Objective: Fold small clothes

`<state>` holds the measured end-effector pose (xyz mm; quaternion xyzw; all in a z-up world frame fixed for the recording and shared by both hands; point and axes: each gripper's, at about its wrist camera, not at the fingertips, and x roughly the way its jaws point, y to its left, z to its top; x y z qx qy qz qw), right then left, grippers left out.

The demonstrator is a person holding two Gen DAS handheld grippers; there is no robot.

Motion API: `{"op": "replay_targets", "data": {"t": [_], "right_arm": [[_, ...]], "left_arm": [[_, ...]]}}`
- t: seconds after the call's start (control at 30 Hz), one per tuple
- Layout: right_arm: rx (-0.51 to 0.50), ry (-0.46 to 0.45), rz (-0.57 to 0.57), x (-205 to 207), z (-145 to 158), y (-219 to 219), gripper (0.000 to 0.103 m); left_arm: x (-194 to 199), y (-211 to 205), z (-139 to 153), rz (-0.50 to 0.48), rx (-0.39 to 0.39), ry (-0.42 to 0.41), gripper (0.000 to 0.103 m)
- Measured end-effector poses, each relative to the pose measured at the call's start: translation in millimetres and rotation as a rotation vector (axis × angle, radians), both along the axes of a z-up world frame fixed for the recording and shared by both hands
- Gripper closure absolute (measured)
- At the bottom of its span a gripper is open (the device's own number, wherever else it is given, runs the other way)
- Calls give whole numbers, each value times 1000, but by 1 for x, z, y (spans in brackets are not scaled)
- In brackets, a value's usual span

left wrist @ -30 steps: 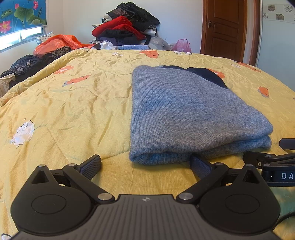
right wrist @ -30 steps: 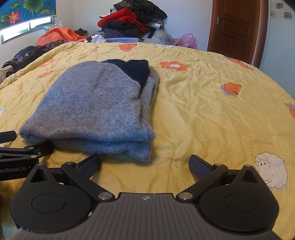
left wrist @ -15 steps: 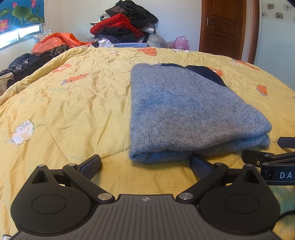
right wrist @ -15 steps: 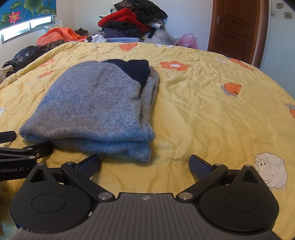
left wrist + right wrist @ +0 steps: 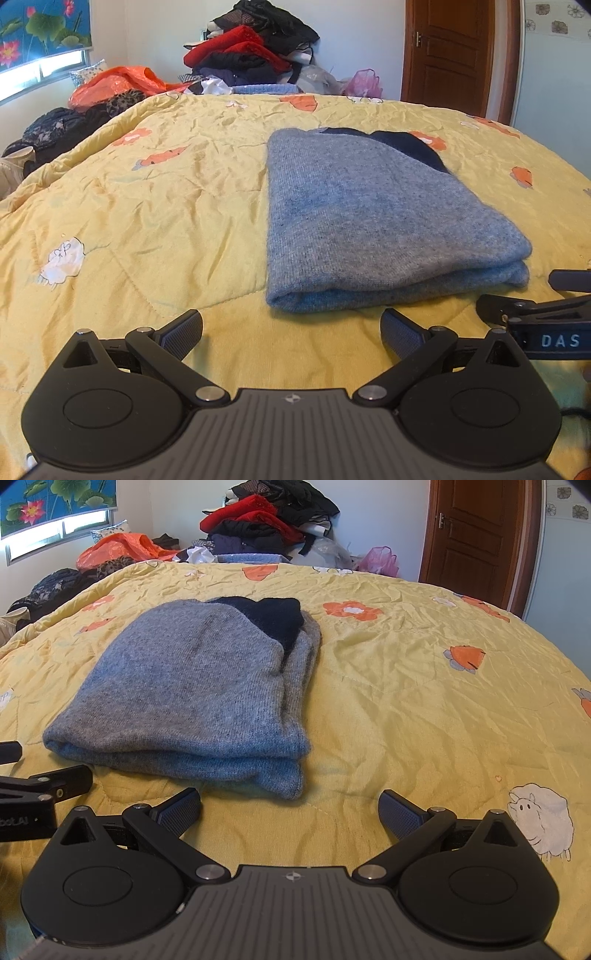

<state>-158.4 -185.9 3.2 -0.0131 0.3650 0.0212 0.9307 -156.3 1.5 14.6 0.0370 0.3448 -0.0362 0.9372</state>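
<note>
Folded grey sweater (image 5: 369, 221) lying on the yellow quilt (image 5: 147, 206), long axis running away from both claws. Left claw (image 5: 291, 330) and right claw (image 5: 290, 808) both gape wide, holding nothing, just short of the sweater's near folded edge. The sweater sits ahead-right of the left claw, ahead-left of the right; neither is clearly nearer.

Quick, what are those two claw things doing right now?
Left gripper: jaws open, holding nothing.
Right gripper: jaws open, holding nothing.
</note>
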Motion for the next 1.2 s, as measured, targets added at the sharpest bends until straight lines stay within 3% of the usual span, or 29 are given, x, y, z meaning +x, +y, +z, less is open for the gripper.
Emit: {"op": "replay_targets", "data": {"t": [0.3,0.63,1.2], "right_arm": [[-12,19,16,-6,8,-1,0],[15,-33,30,-25,47,1,0],[14,-21,41,-27,49,7,0]], "left_arm": [[-13,-3,24,26,11,-54,0],[-25,-2,45,31,-10,-79,0],[-24,3,49,54,-39,-64,0]]}}
